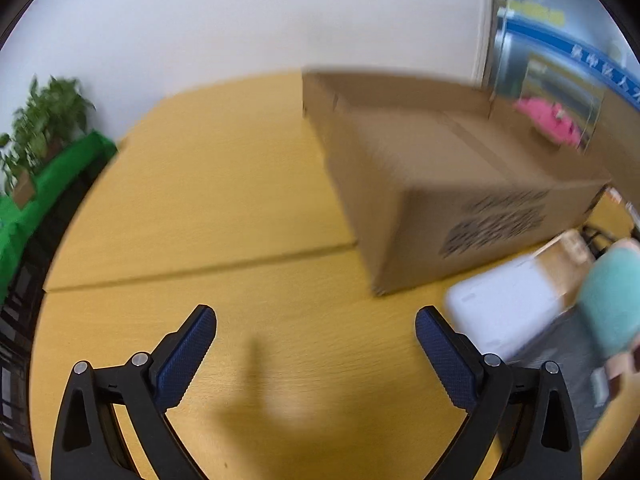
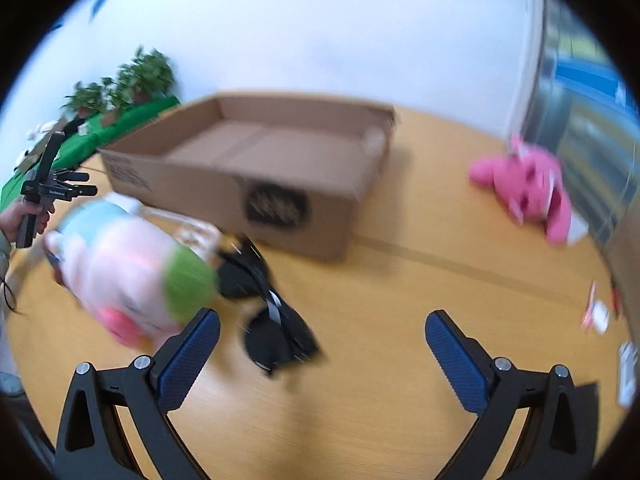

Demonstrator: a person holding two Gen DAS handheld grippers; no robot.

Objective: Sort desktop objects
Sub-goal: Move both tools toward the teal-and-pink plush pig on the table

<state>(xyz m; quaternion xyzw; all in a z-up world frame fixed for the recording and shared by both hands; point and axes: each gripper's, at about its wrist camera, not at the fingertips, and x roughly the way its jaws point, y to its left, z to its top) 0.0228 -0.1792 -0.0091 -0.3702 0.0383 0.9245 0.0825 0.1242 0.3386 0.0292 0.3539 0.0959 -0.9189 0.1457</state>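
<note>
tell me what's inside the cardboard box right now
In the right wrist view the open cardboard box shows only its bare brown floor; nothing lies on the part visible. The near wall hides the strip of floor just behind it, and blur could mask something small.

Yellow wood-grain tabletop [image 1: 224, 184], seam line running across it. White wall [image 1: 240, 20] behind. Green cloth [image 1: 60, 176] beyond the tabletop's far left edge, potted plants [image 2: 136, 76] along it, blurred. Glass partition [image 2: 580, 92] with blue stripe at far right. Red and blue shapes on wall, top left, unclear.
</note>
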